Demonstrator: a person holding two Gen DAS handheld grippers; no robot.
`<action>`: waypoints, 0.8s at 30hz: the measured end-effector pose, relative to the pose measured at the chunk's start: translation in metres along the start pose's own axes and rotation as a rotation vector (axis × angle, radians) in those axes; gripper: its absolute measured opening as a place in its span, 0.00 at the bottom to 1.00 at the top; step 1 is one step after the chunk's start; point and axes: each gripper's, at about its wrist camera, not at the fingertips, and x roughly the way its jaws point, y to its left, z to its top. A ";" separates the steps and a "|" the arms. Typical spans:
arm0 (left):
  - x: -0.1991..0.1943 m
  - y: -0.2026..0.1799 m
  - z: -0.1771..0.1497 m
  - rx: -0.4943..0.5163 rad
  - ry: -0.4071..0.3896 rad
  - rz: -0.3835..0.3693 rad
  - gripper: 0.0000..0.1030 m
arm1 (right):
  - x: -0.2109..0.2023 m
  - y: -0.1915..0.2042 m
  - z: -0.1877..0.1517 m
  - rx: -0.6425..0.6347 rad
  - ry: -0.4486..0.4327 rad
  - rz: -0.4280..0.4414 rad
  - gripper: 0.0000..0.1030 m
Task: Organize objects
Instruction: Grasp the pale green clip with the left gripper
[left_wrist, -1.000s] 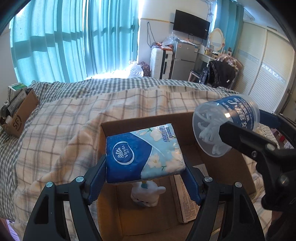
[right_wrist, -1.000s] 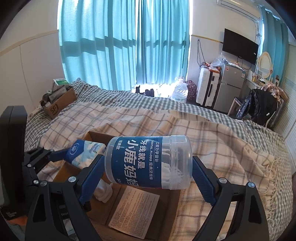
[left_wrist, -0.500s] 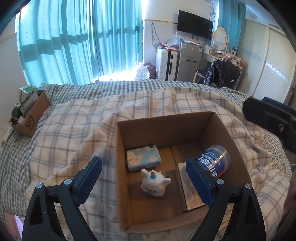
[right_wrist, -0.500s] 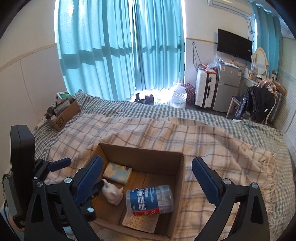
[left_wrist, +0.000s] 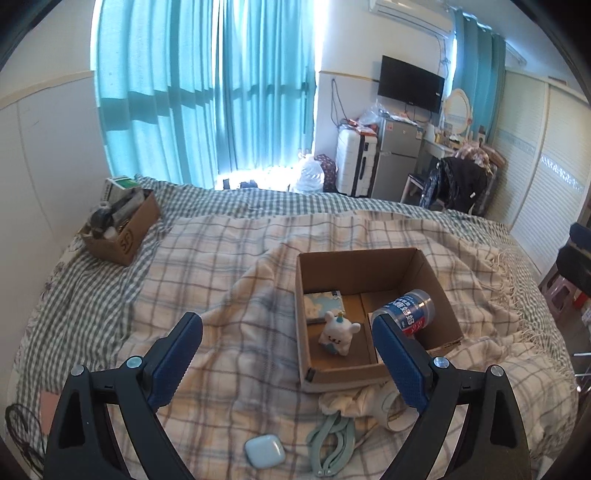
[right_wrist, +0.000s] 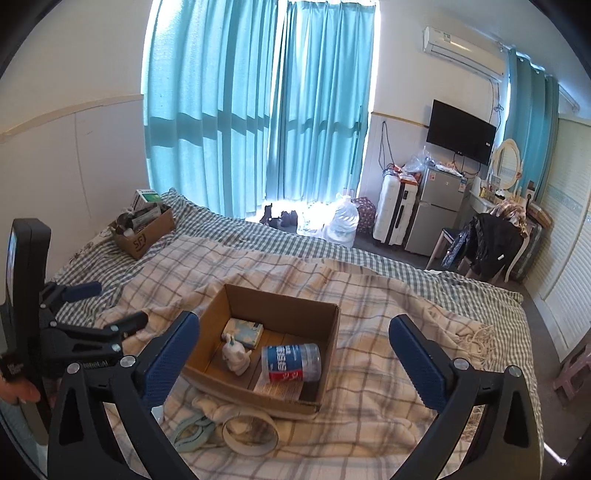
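An open cardboard box (left_wrist: 436, 284) (right_wrist: 328, 347) sits on the plaid blanket. Inside lie a tissue pack (left_wrist: 324, 307) (right_wrist: 244, 331), a white toy figure (left_wrist: 338, 334) (right_wrist: 236, 356), a blue-labelled floss jar (left_wrist: 408, 312) (right_wrist: 291, 362) on its side and a paper leaflet (right_wrist: 277, 387). In front of the box lie a white earbud case (left_wrist: 265, 450), a pale green strap (left_wrist: 332, 443) (right_wrist: 192, 432), a tape roll (left_wrist: 391, 408) (right_wrist: 249, 428) and a white cloth (left_wrist: 347, 400). My left gripper (left_wrist: 288, 354) and right gripper (right_wrist: 295, 362) are both open, empty, and held back above the box.
A smaller cardboard box (left_wrist: 123, 230) (right_wrist: 146, 230) full of items stands at the far left of the bed. A suitcase (left_wrist: 354, 162), fridge (left_wrist: 397, 158) and chair with clothes (left_wrist: 458, 184) stand beyond the bed. The left gripper also shows in the right wrist view (right_wrist: 85, 332).
Both grippers let go: the tissue pack and the floss jar now lie in the box. Both grippers have opened and pulled back up, widening the view.
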 end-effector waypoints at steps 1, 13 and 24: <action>-0.006 0.003 -0.004 -0.011 -0.003 -0.002 0.93 | -0.006 0.003 -0.003 -0.007 0.000 -0.003 1.00; 0.004 0.017 -0.074 -0.025 0.037 0.010 0.94 | 0.008 0.030 -0.072 -0.021 0.067 0.033 1.00; 0.081 0.005 -0.158 -0.060 0.144 0.011 0.94 | 0.081 0.037 -0.150 -0.033 0.158 -0.051 1.00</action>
